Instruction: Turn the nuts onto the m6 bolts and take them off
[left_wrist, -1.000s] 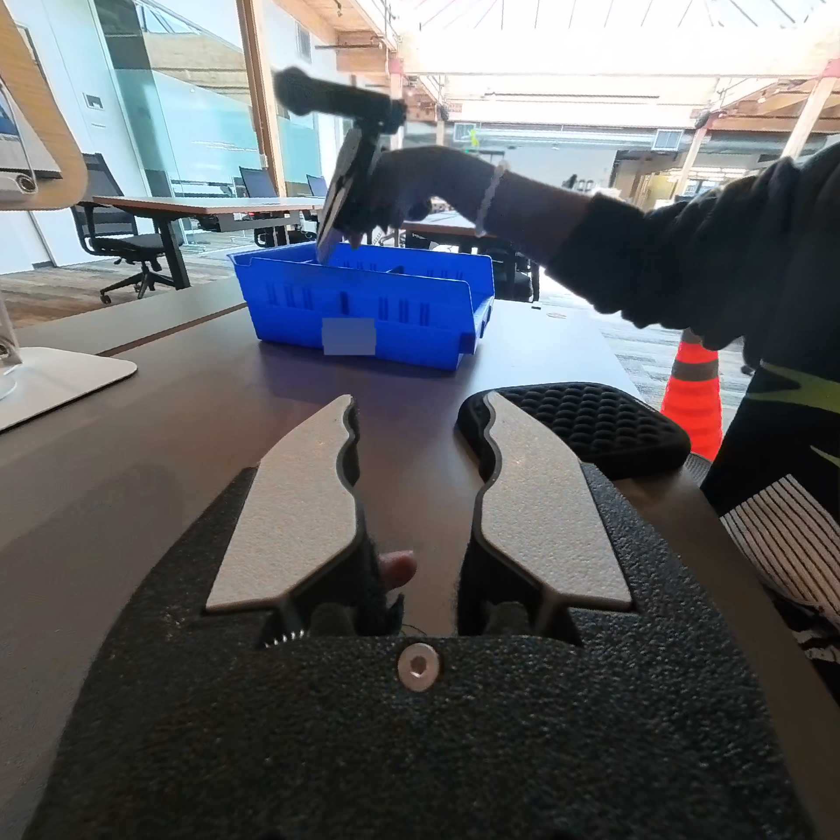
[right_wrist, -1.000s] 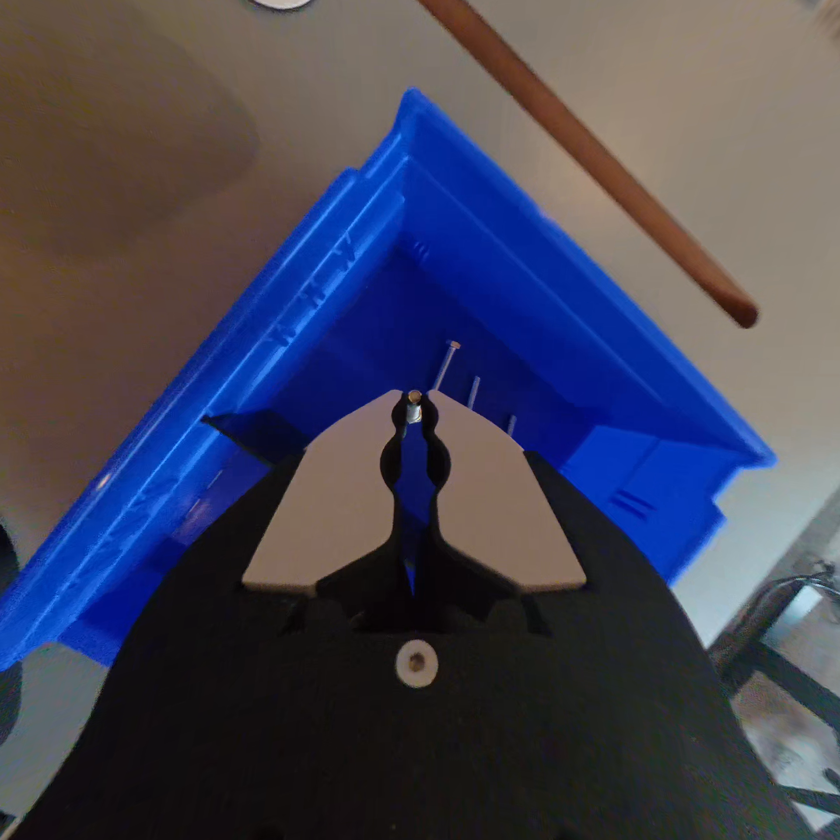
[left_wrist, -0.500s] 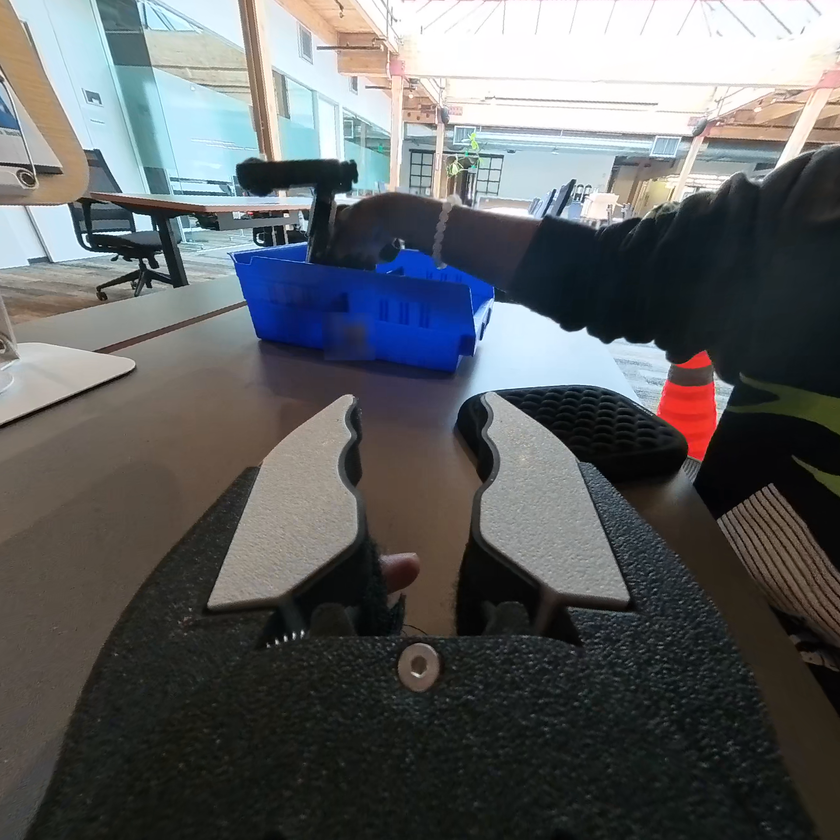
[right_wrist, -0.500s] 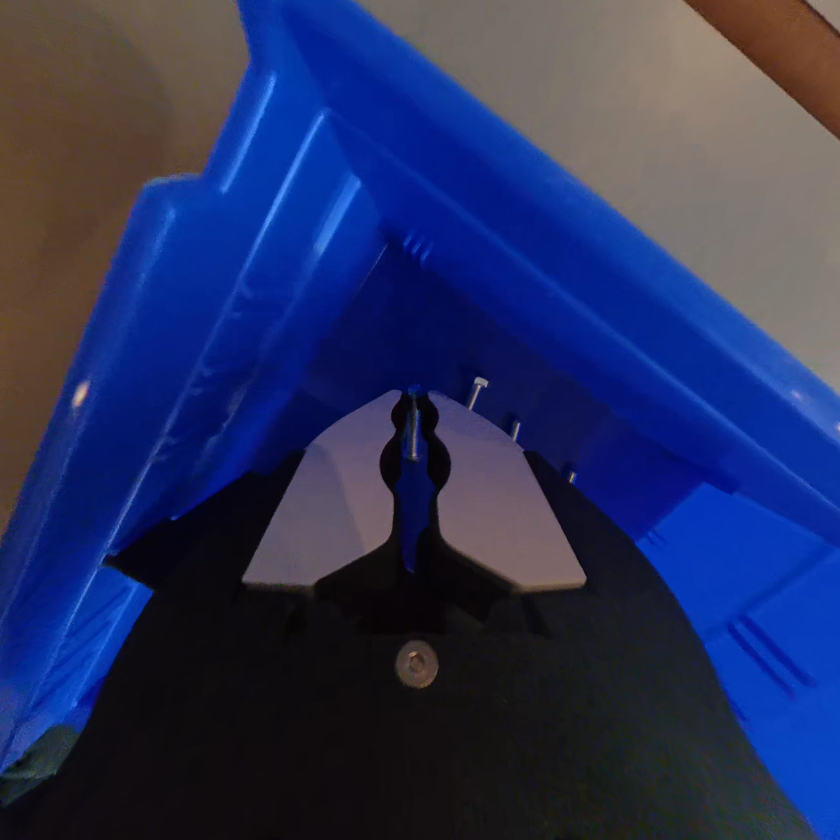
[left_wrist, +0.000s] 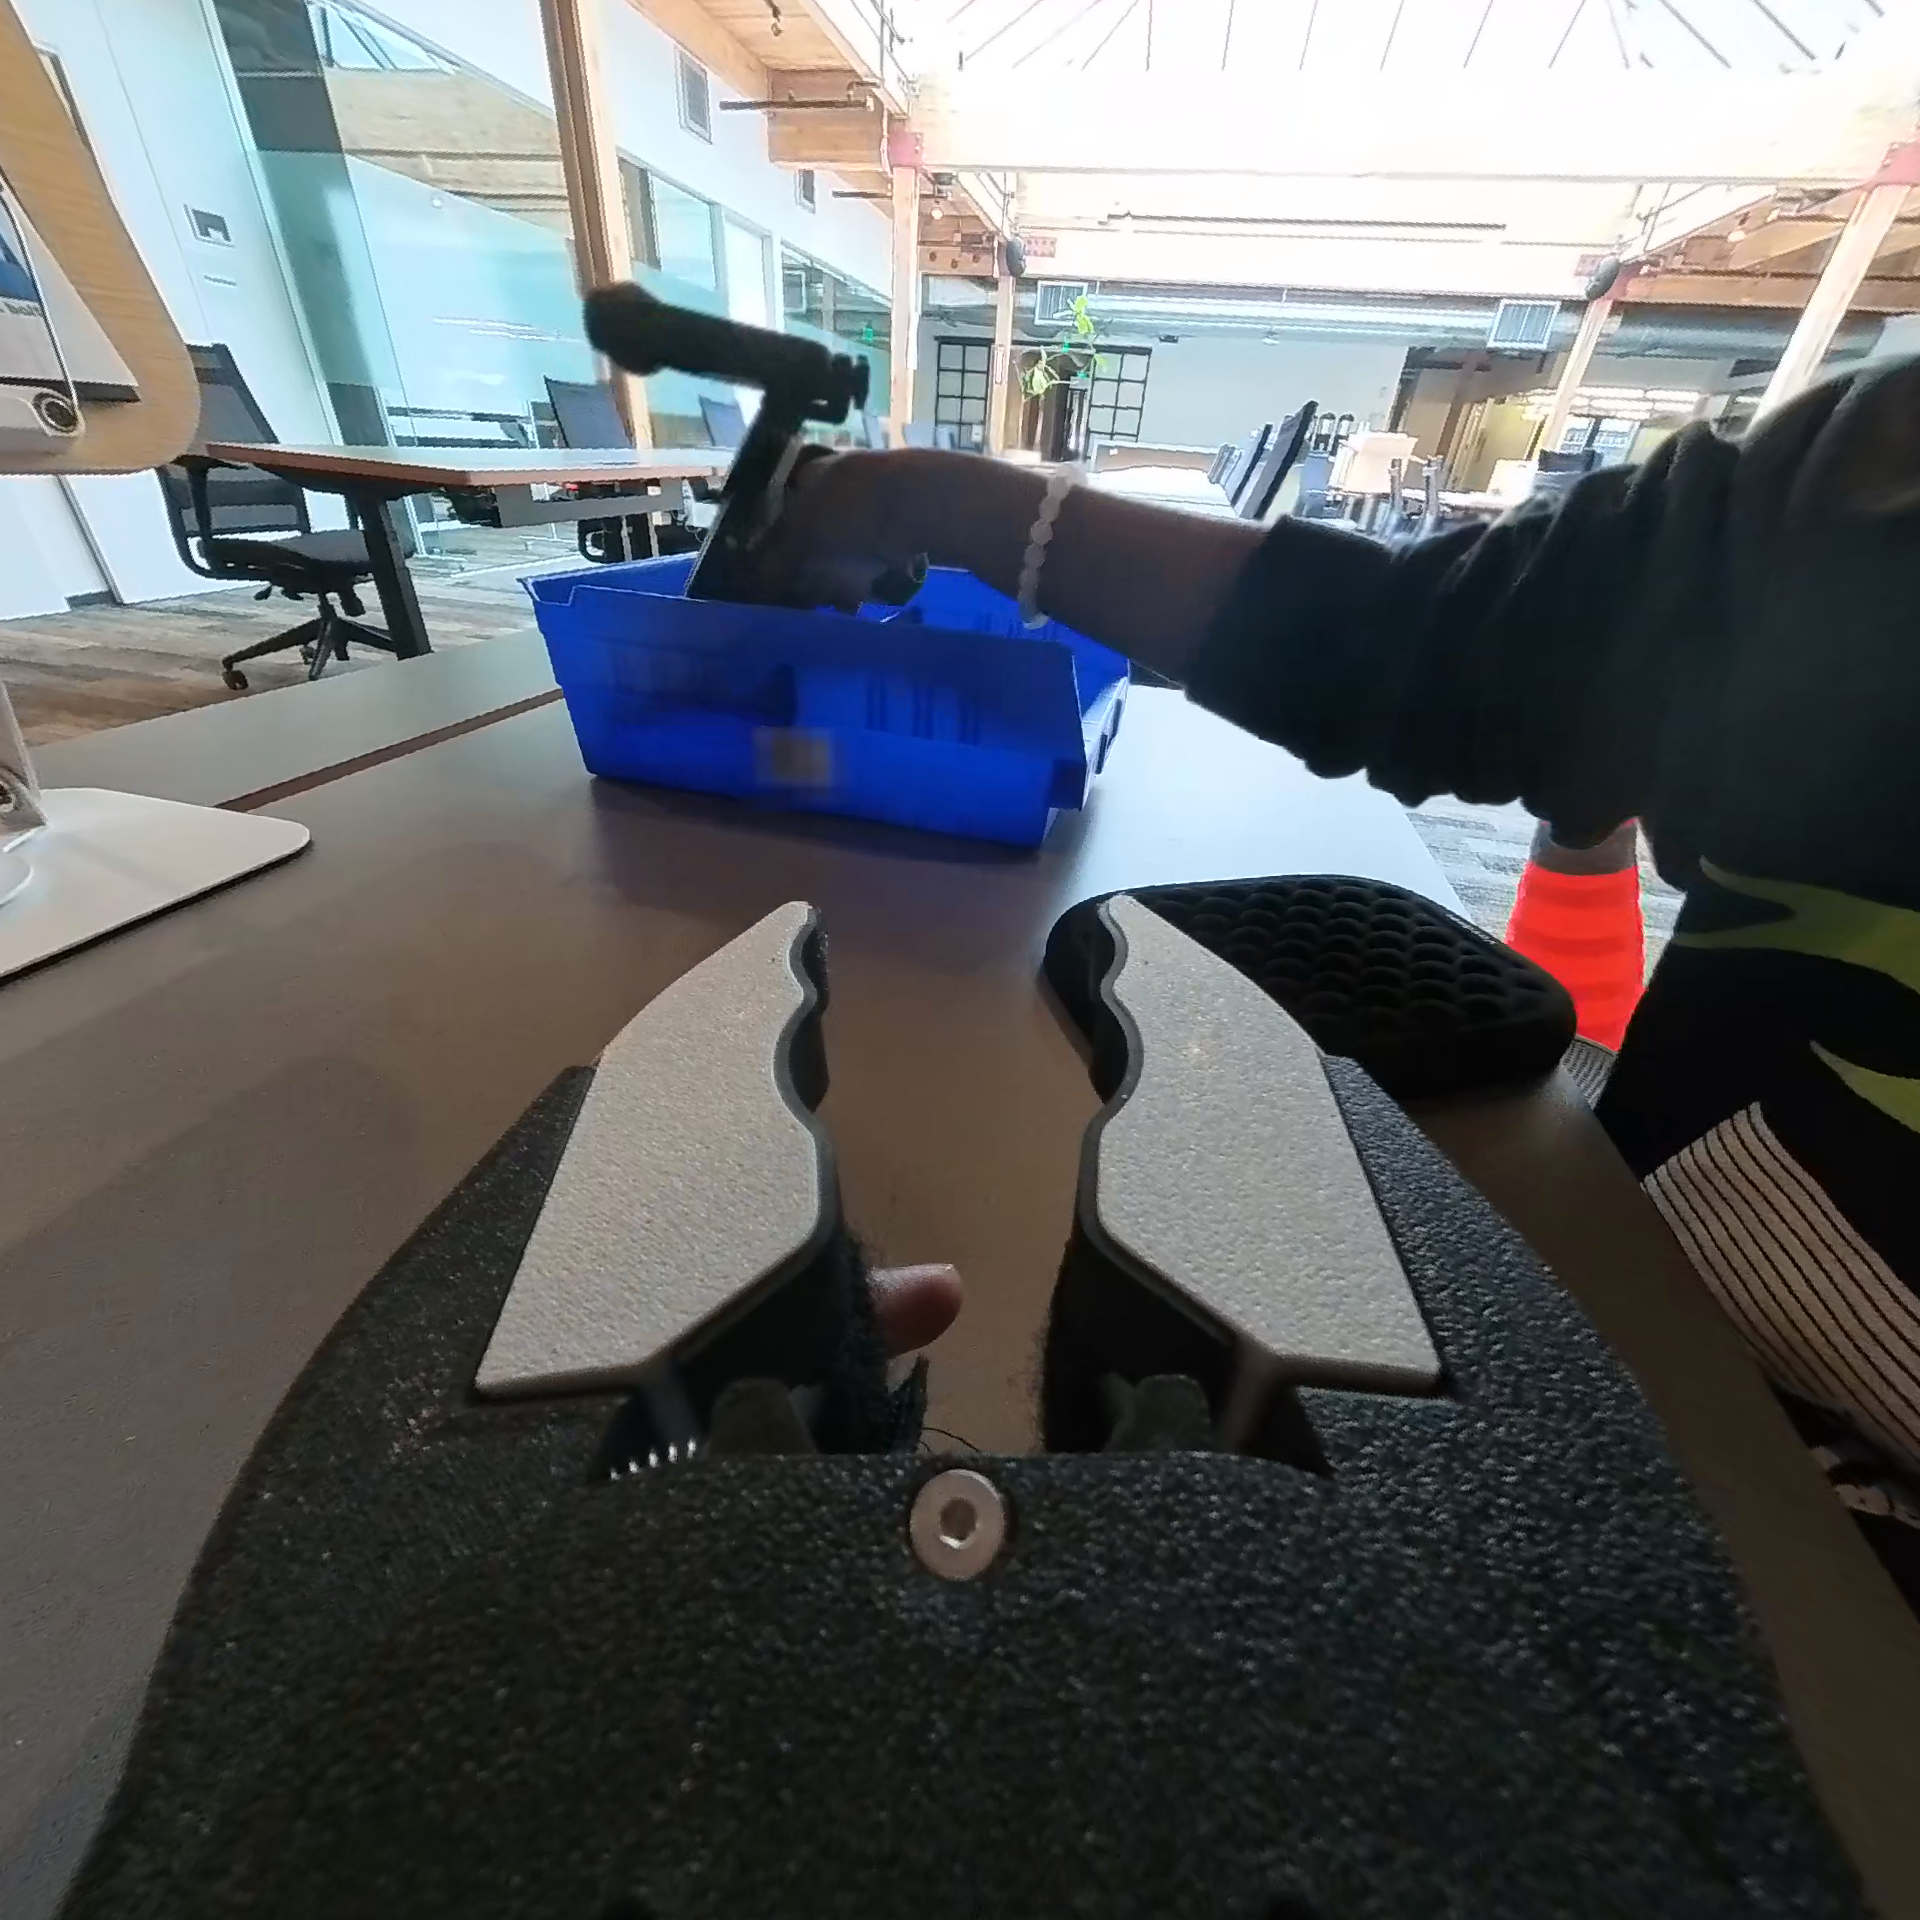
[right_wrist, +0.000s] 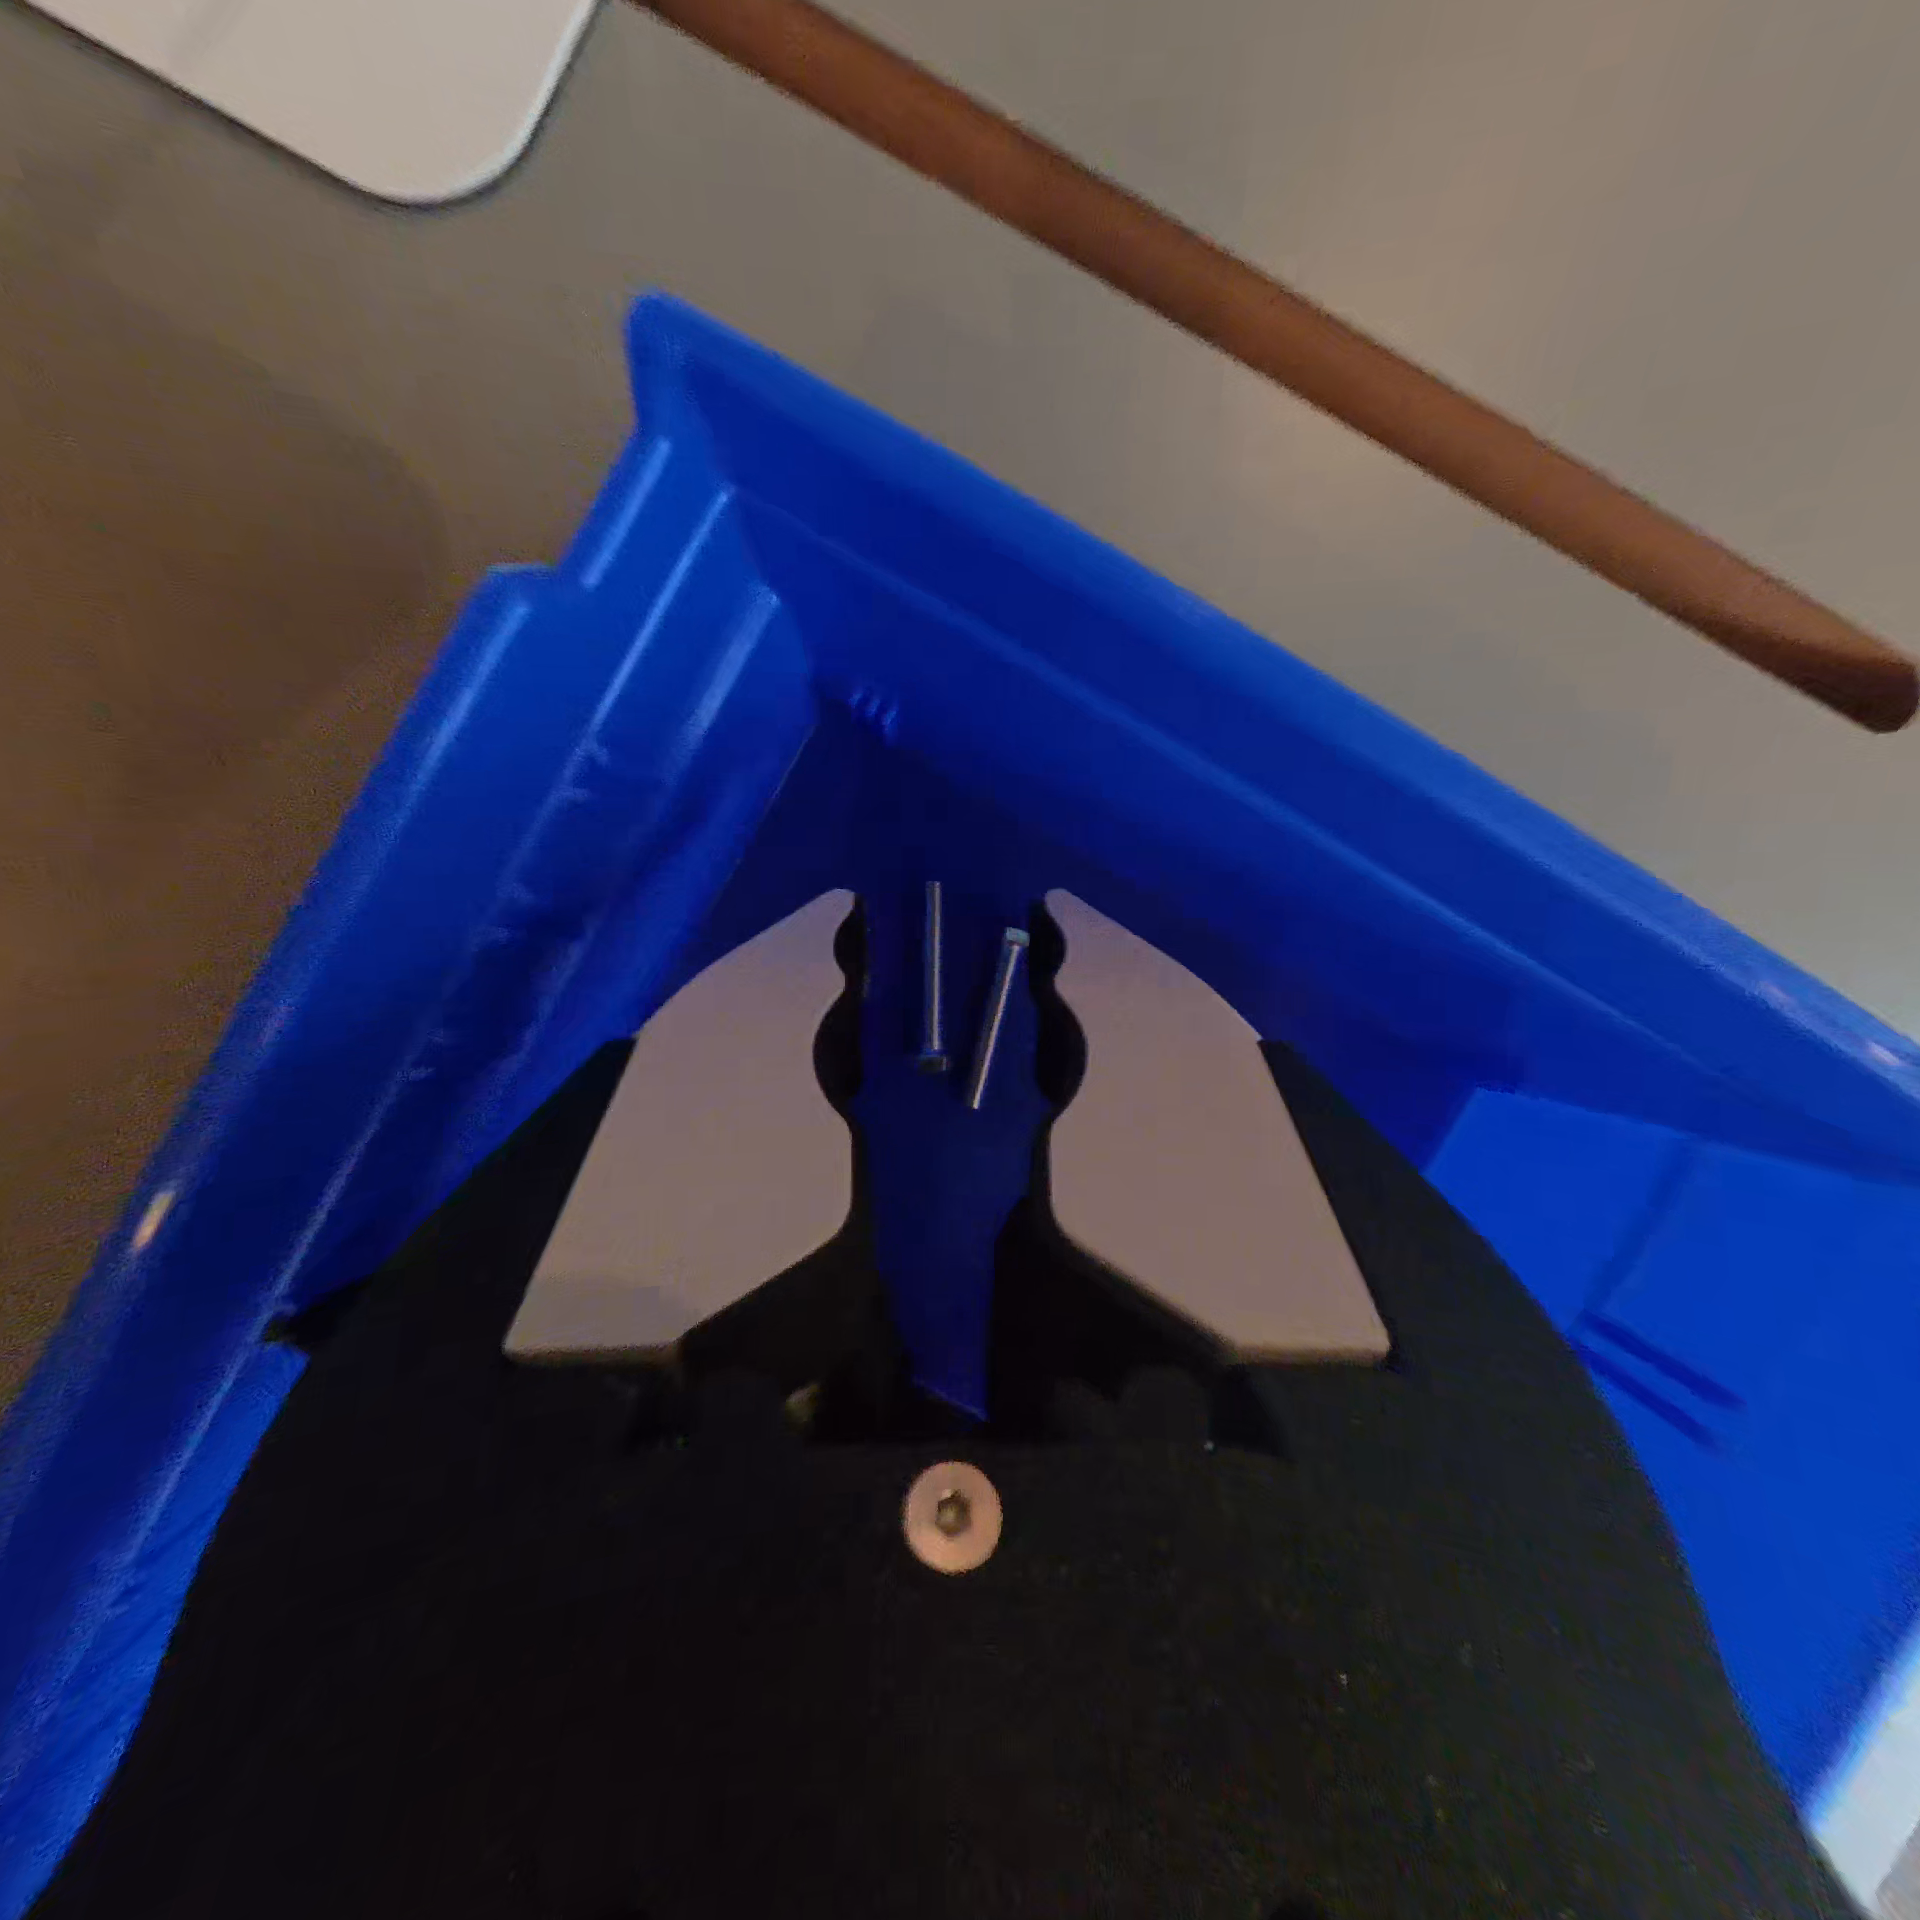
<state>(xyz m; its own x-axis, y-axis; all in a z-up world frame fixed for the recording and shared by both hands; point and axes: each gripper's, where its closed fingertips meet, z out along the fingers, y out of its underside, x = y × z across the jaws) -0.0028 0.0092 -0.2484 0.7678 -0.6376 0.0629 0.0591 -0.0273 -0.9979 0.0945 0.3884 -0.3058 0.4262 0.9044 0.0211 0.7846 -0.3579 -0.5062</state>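
Two bolts (right_wrist: 956, 997) are seen lying in the blue bin (right_wrist: 1195, 665), between parted fingers.
Nothing is gripped by the right hand-held gripper (right_wrist: 948, 914); the left hand-held gripper (left_wrist: 961, 925) is held open over the near desk (left_wrist: 312, 1039).

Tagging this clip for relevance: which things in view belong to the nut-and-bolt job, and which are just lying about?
Belongs to the job:
- two bolts on the bin floor
- blue bin
- right tongs, open over the bolts
- left tongs, open and empty

Just lying about:
- black textured pad
- white stand base
- orange cone
- office chair
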